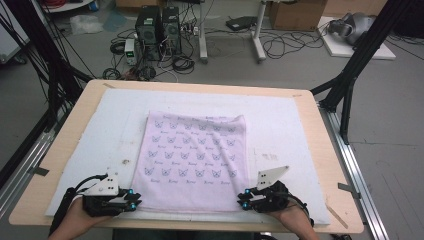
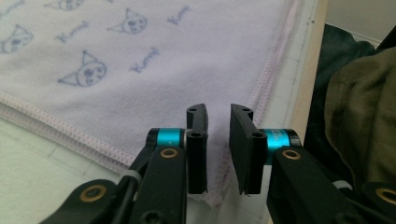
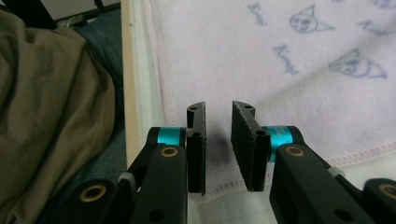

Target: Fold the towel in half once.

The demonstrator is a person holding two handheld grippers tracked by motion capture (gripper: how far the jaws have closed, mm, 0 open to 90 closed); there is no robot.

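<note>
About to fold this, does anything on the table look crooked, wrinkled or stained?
The pink towel lies mostly flat, but a crease runs down its right side. The white mat beneath has dark smudges left of the towel.

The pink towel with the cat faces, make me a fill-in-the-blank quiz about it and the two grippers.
1. The pink towel lies spread on a ____ mat that covers the wooden table.
2. The left gripper and the right gripper each sit at a near ____ of the towel.
3. The jaws of both grippers stand ____ with a narrow gap, not pressing the cloth.
4. The towel's print shows blue ____ faces.

Missing words: white; corner; open; cat
</note>
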